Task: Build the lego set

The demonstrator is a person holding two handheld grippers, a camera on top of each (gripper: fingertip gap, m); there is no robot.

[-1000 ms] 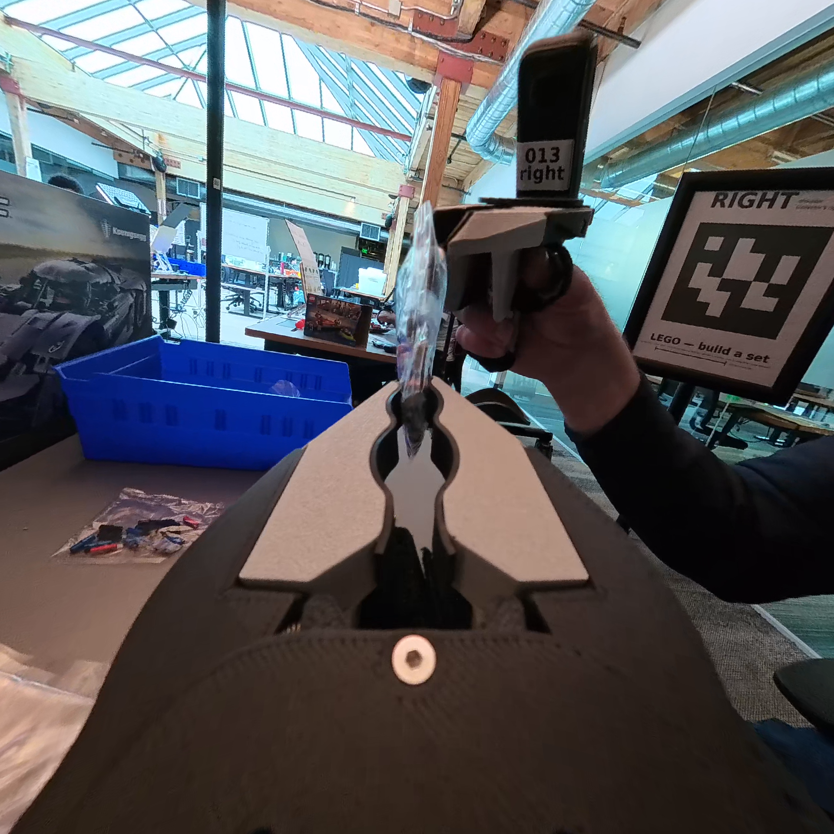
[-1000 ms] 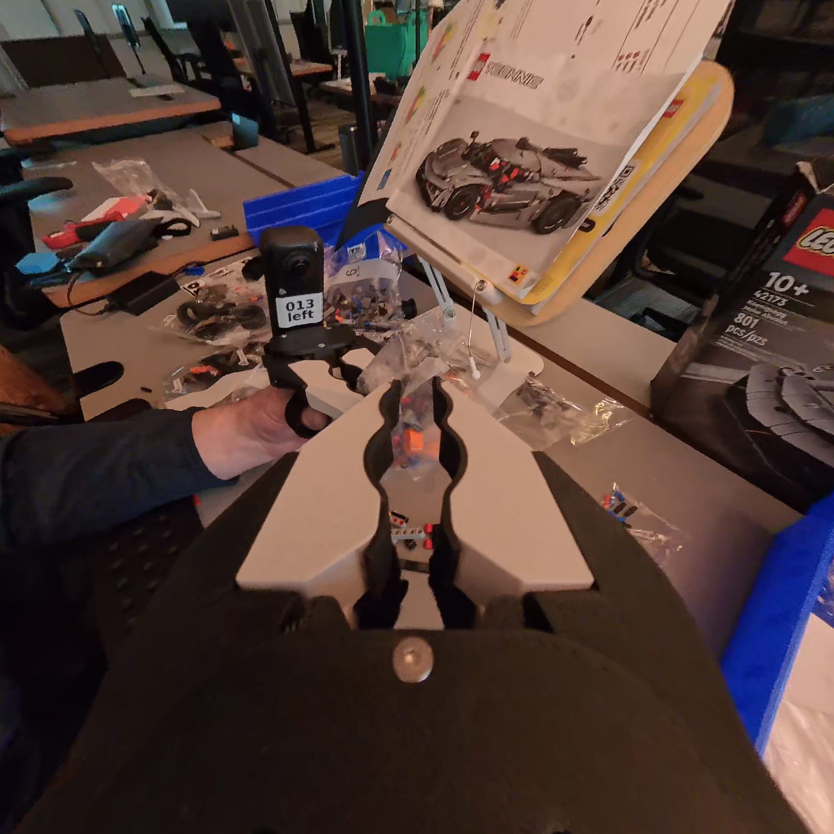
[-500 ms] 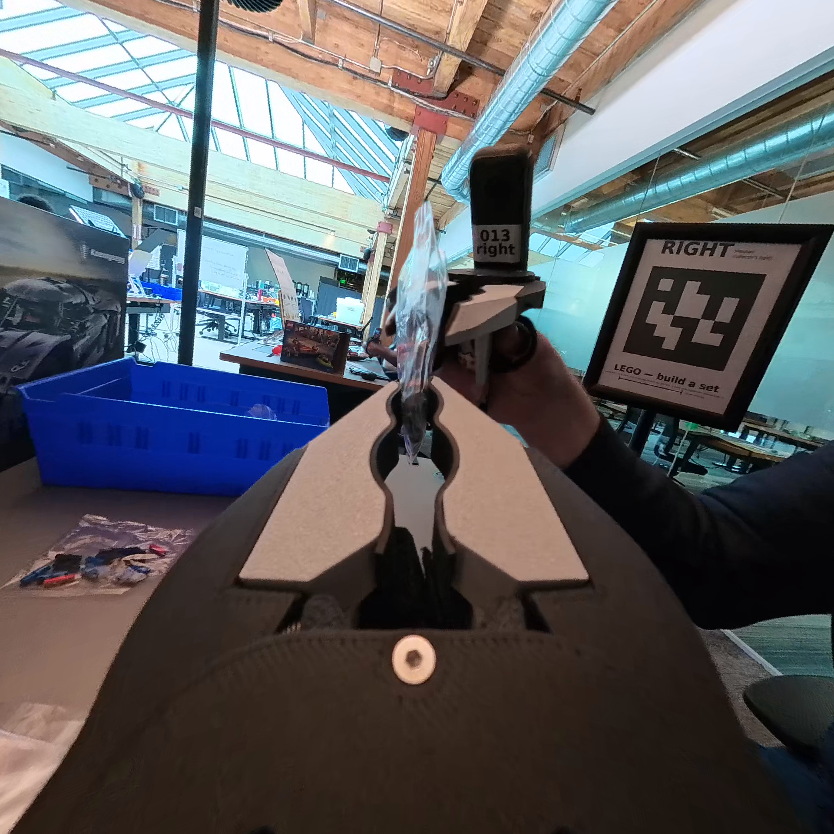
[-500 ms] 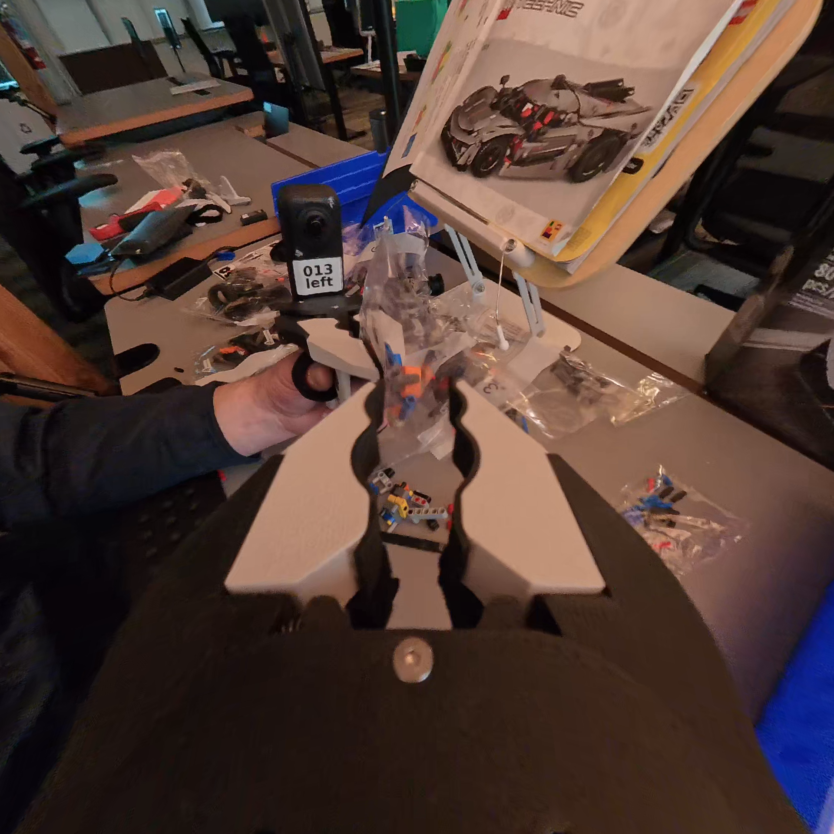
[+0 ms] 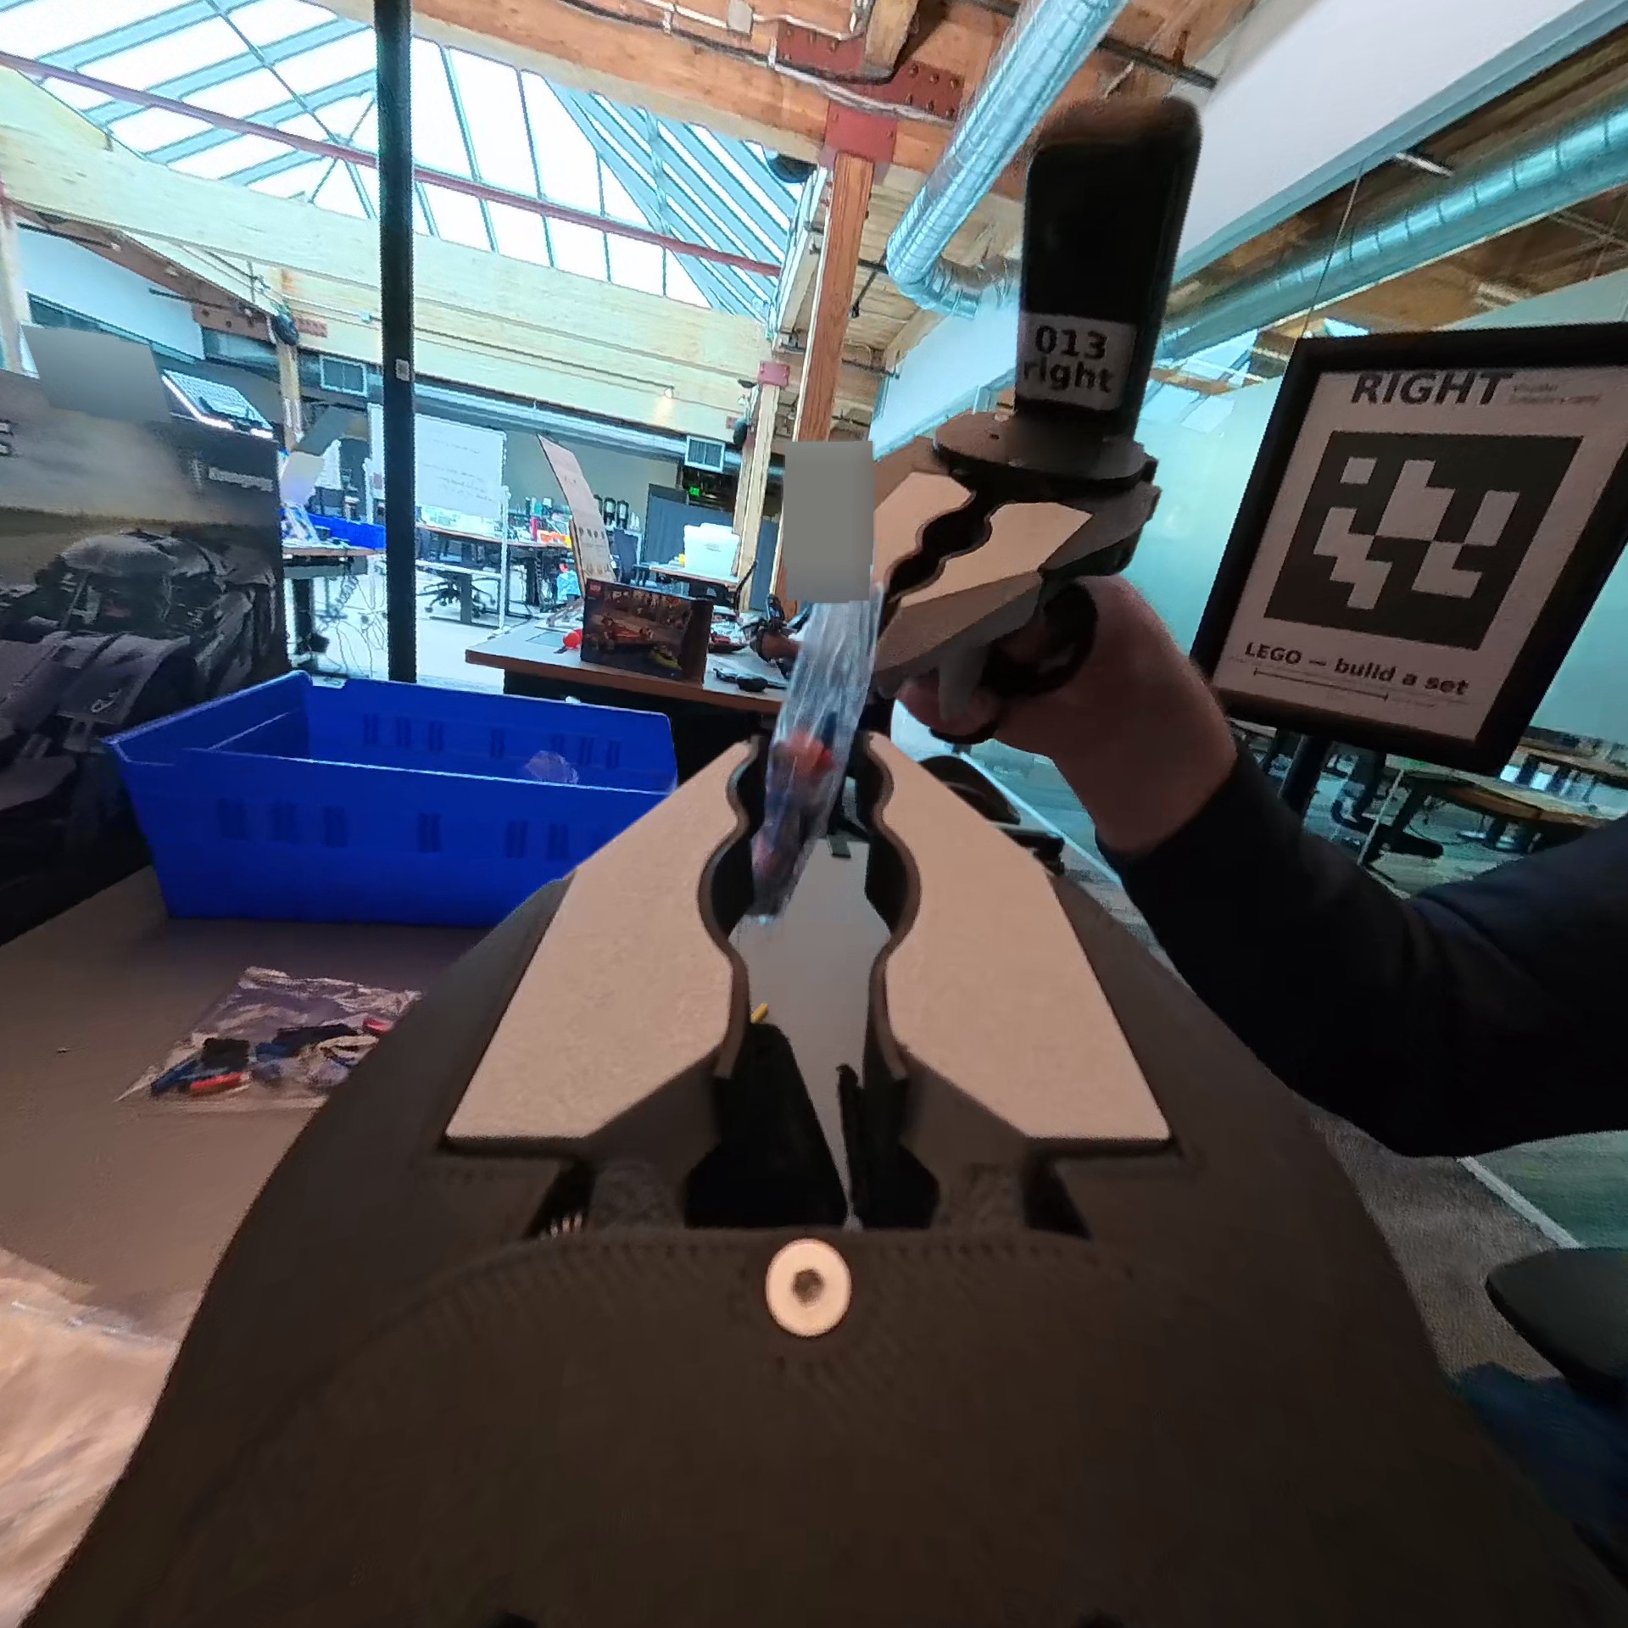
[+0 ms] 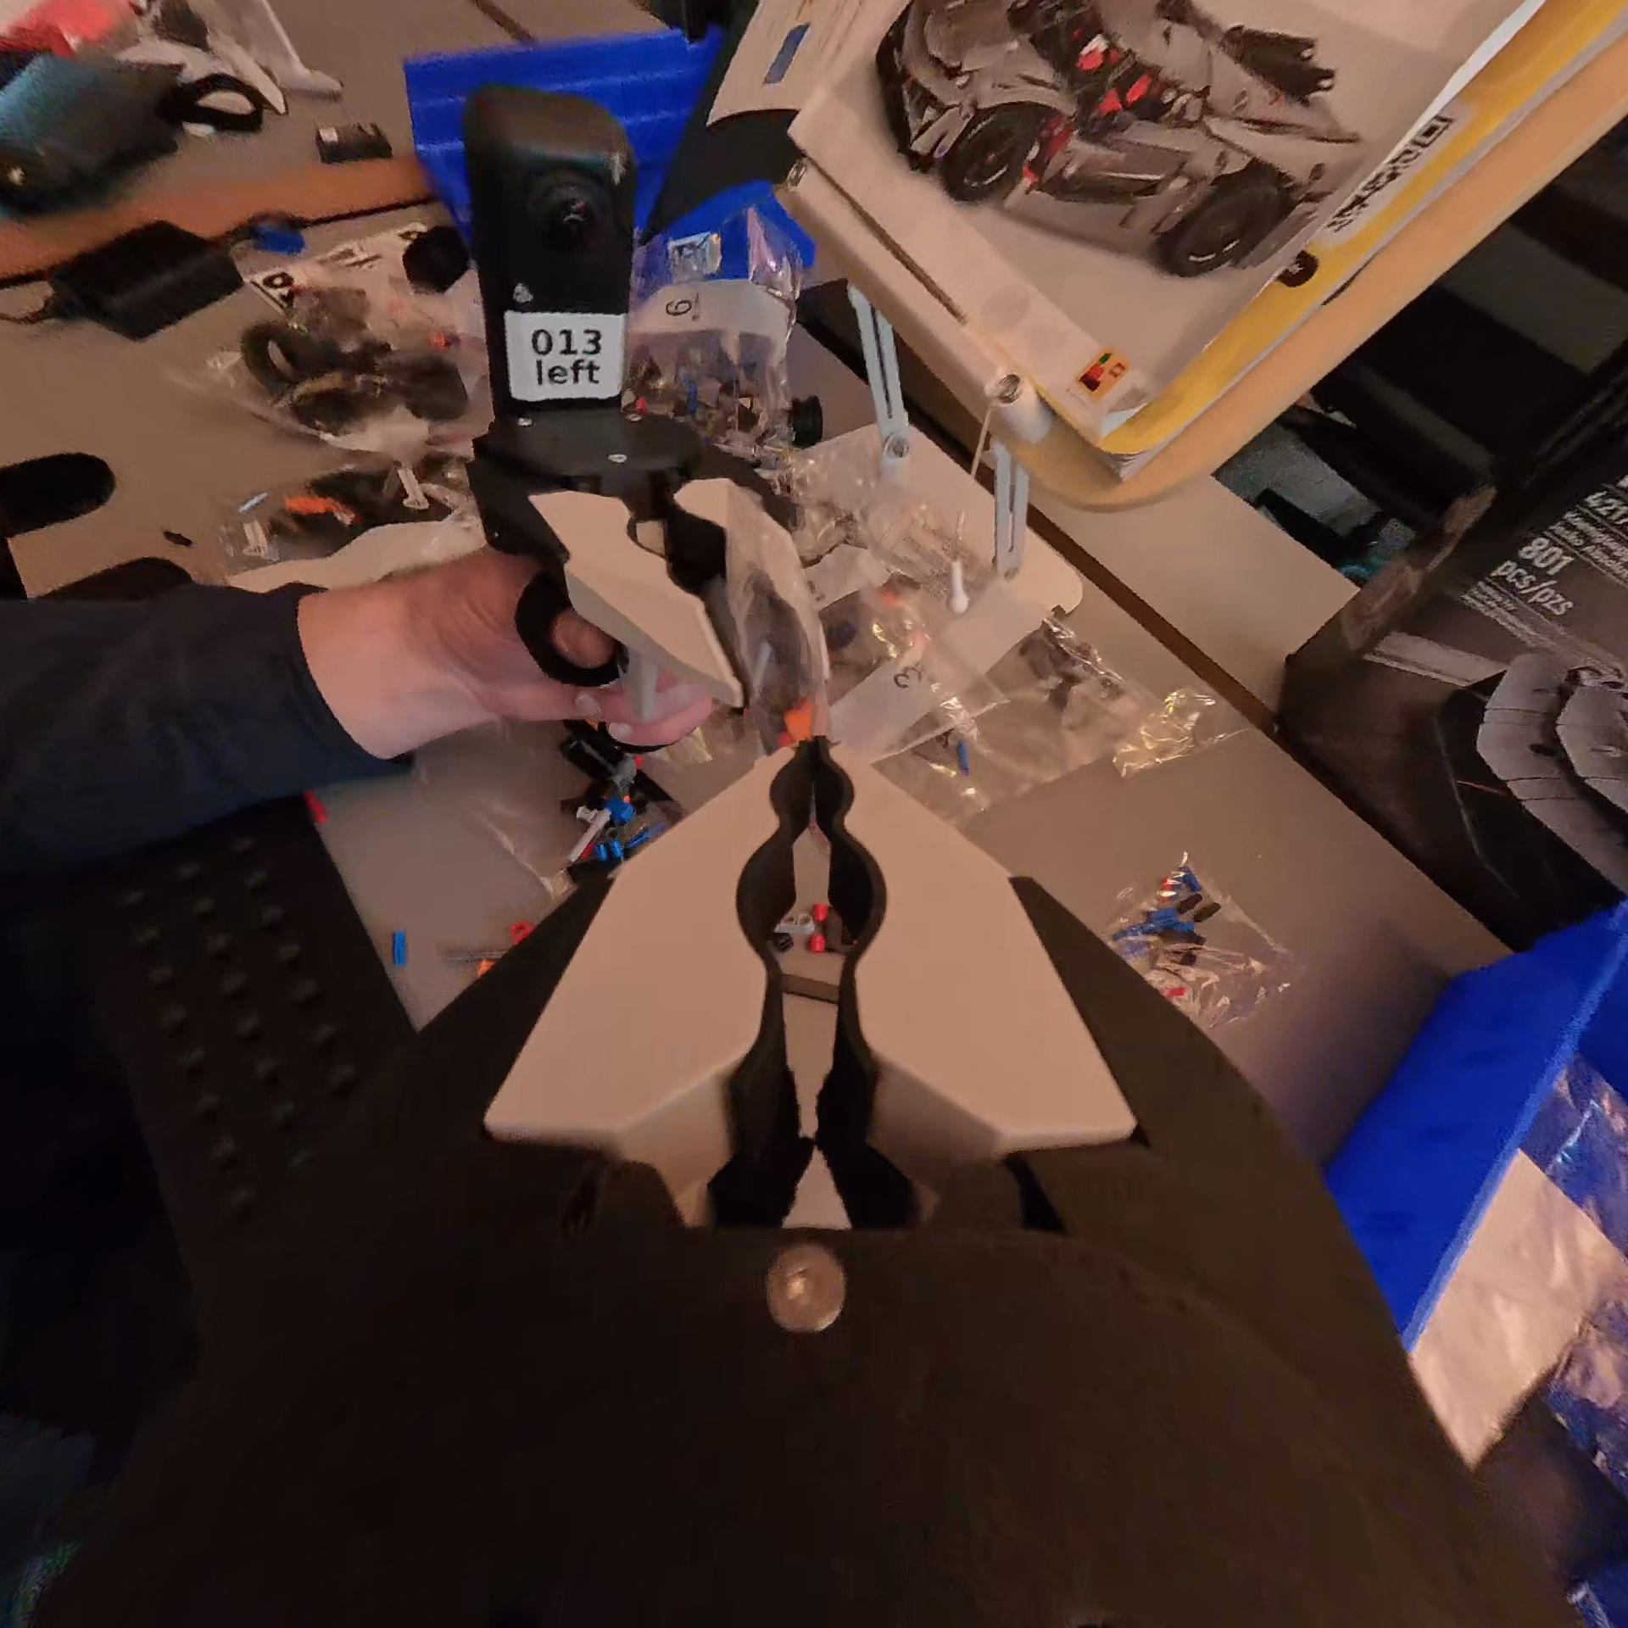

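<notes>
Fingers of the right hand-held gripper (image 6: pixel 812 756) pinch the clear parts bag (image 6: pixel 780 630).

Right sticker (image 5: pixel 1068 361): white, black print, on the camera above the right gripper (image 6: pixel 810 759).
Left sticker (image 6: pixel 566 357): same kind, on the camera above the left gripper (image 5: pixel 810 762).
Sign (image 5: pixel 1427 546): black frame, block marker, printed lines above and below; right of the table.
Box (image 6: pixel 1498 617): dark, logo and figures; table's right edge.
Booklet (image 6: pixel 1101 176): logo, car picture; on the stand.
Bags (image 6: pixel 696 335): clear, each with a printed digit; table's middle.
</notes>
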